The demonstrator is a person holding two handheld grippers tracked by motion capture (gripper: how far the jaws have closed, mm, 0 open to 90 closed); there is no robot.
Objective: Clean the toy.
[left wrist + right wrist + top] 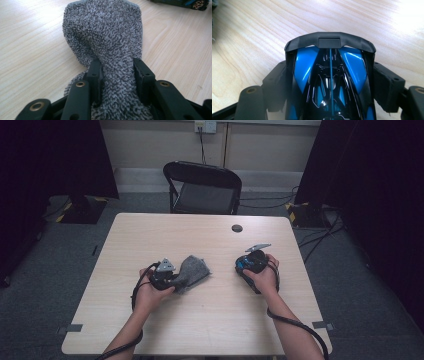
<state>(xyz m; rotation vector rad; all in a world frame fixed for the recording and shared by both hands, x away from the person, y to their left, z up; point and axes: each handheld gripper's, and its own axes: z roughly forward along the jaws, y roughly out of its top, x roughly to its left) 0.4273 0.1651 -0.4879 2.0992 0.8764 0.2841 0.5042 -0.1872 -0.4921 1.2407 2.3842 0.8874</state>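
Risk of slippage — left gripper [117, 72] pinches only a bunched fold of grey cloth [105, 32]; right gripper [329, 82] clamps glossy toy car [329, 75] flanks — may squirt forward.

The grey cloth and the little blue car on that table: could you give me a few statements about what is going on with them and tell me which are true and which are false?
1. The left gripper is clamped on the grey cloth. True.
2. The right gripper is open with nothing between its jaws. False: its jaws are shut on the blue and black toy car.
3. The cloth lies on the wooden table. True.
4. The black chair stands at the far side of the table. True.
5. The cloth is draped over the toy car. False: they lie apart, one at each gripper.
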